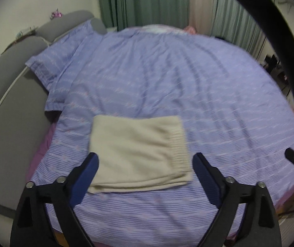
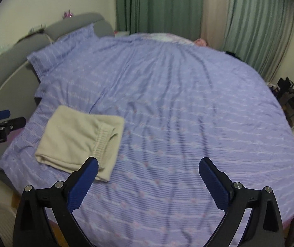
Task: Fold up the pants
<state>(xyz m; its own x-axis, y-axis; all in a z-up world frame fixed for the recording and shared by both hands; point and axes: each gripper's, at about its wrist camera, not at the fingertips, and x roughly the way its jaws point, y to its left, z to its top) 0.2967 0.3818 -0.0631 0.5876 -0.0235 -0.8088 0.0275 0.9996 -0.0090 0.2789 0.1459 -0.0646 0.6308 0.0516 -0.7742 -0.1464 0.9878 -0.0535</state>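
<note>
The cream pants (image 1: 138, 152) lie folded into a compact rectangle on the purple striped bedspread (image 1: 188, 86), ribbed waistband on the right side. My left gripper (image 1: 146, 164) is open and empty, held above the fold's near edge. In the right wrist view the folded pants (image 2: 79, 138) lie at the left, and my right gripper (image 2: 148, 168) is open and empty over bare bedspread (image 2: 188, 103) to their right. The left gripper's fingers (image 2: 0, 115) show at that view's left edge, apart from the pants.
A grey padded headboard (image 1: 9, 107) curves along the left. A matching pillow (image 1: 64, 49) lies at the back left. Green curtains (image 1: 147, 2) hang behind the bed. Dark clutter (image 2: 293, 96) stands on the floor at the right.
</note>
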